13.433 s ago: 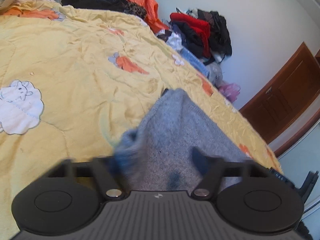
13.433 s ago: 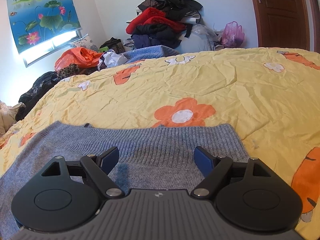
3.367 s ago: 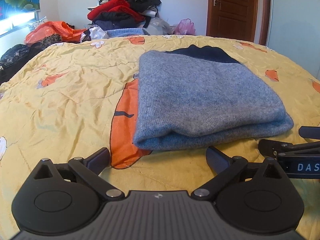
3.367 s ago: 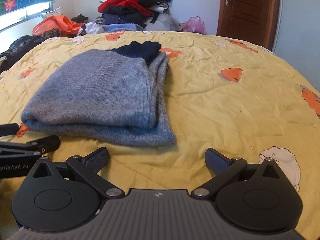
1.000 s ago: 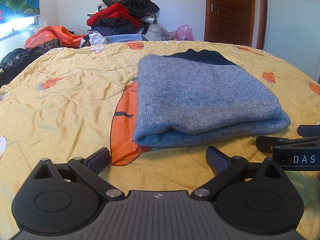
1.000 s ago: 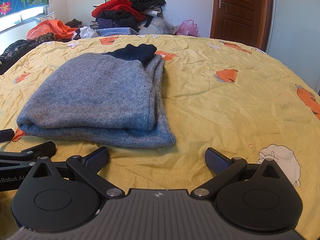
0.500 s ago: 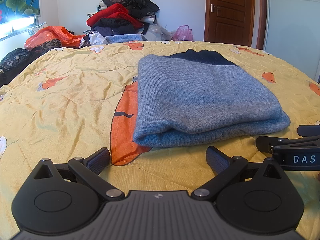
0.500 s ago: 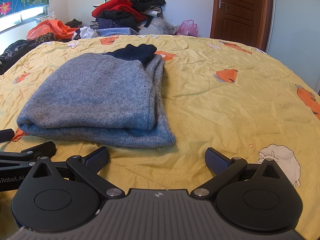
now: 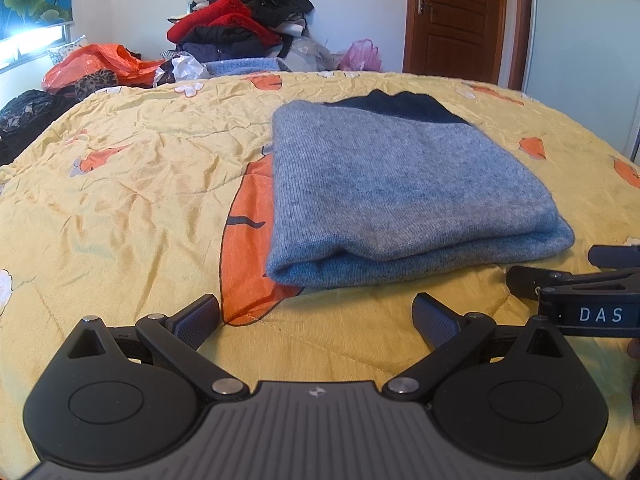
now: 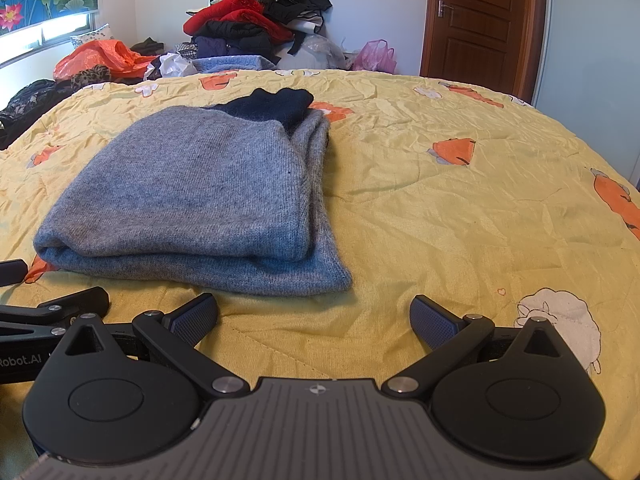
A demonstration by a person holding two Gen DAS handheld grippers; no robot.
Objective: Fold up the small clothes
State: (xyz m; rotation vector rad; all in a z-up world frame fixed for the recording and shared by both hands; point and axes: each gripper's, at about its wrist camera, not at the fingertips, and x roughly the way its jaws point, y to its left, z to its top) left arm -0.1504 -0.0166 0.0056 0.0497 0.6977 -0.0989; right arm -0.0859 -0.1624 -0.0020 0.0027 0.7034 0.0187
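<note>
Grey folded sweater [image 9: 392,188] on yellow quilt [image 9: 120,200], just beyond left tongs [image 9: 316,316] and right tongs [image 10: 314,316], both spread apart, empty.

Black tongs [image 9: 316,316], blue ribbed pads [image 9: 430,316]

the folded sweater [image 9: 392,184] is heathered grey-blue knit with a dark navy band [image 9: 404,106] at its far end. the bed cover [image 9: 120,200] is pale yellow, printed with orange shapes and white sheep [image 10: 560,326]. behind it, the clothes pile [image 10: 256,24] is red, black and navy, the plastic bag [image 9: 96,62] bright orange, the door [image 10: 476,20] reddish brown.
</note>
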